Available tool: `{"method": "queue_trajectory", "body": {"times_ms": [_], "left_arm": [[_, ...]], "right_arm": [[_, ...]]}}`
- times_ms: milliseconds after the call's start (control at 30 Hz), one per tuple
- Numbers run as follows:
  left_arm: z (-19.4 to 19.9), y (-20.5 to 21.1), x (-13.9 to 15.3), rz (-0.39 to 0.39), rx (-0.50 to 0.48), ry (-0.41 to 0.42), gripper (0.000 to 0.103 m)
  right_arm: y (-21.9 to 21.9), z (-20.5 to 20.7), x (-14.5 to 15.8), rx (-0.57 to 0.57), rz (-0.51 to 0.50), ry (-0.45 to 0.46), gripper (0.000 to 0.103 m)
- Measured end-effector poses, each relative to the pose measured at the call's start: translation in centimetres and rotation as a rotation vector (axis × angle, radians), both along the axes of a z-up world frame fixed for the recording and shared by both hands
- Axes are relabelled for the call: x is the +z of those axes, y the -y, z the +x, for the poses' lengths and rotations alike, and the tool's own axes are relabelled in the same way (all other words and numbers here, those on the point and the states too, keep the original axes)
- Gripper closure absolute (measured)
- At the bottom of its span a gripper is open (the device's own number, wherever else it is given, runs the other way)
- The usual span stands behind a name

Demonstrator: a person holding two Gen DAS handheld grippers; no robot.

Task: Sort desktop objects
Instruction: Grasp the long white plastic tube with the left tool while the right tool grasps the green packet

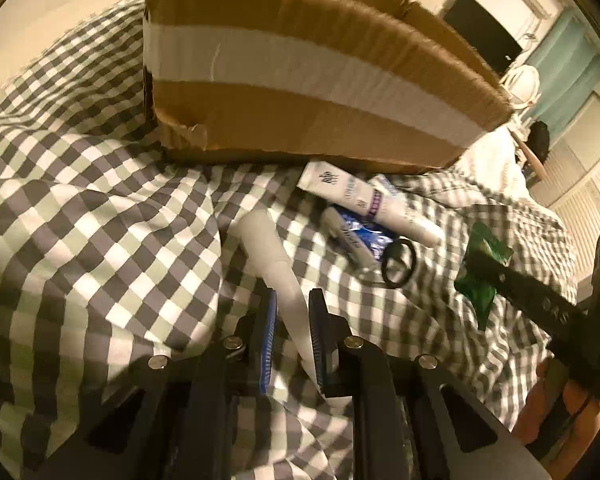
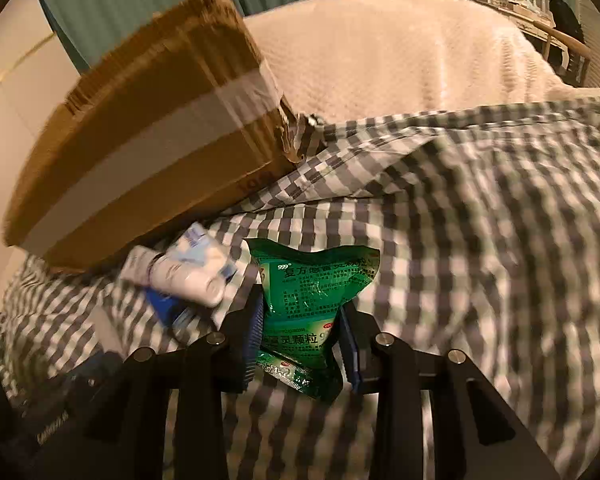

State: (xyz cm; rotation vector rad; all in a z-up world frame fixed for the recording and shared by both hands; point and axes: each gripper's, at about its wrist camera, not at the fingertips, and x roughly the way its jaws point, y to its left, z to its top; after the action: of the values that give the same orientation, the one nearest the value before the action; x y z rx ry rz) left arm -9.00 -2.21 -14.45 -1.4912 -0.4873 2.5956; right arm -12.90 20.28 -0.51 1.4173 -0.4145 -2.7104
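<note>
In the left wrist view my left gripper [image 1: 294, 316] is shut on a long white tube-like object [image 1: 276, 264] that lies on the checked cloth [image 1: 100, 240] and points away from me. In the right wrist view a green sachet pack [image 2: 312, 288] with white print is crumpled between the pads of my right gripper [image 2: 300, 340], which is shut on it. The left wrist view also shows that green pack [image 1: 480, 240] at the right under a black finger [image 1: 516, 288] of the right gripper.
A taped cardboard box [image 1: 300, 80] stands just beyond both grippers. At its foot lie a white tube with a purple band [image 1: 364, 196], a blue packet [image 1: 370, 240] and a black ring [image 1: 398, 264]. A cream blanket [image 2: 380, 48] lies farther back.
</note>
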Motion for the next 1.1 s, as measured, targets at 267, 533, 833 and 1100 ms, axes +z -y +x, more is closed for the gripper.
{"method": "queue_trajectory", "body": {"times_ms": [267,533,833,1100], "left_arm": [[-0.5,-1.5,-0.6,-0.029,-0.031,0.033,0.090],[0.3,-0.1,-0.8,-0.027,0.003,0.074,0.087],[0.4,-1.1,0.2,-0.057,0.038,-0.012,0.034],[-1.4,-2.8,-2.3,-0.159,-0.034,0.064,0.079]], "right_arm": [[-0.6,3.7,1.0,0.015,-0.037,-0.029,0.069],[0.6,3.1,1.1,0.049,-0.021,-0.024,0.068],[0.8,3.2,1.1,0.063,-0.015,-0.014,0.067],[1.2,3.3,0.9,0.068,-0.003,0.002,0.067]]}}
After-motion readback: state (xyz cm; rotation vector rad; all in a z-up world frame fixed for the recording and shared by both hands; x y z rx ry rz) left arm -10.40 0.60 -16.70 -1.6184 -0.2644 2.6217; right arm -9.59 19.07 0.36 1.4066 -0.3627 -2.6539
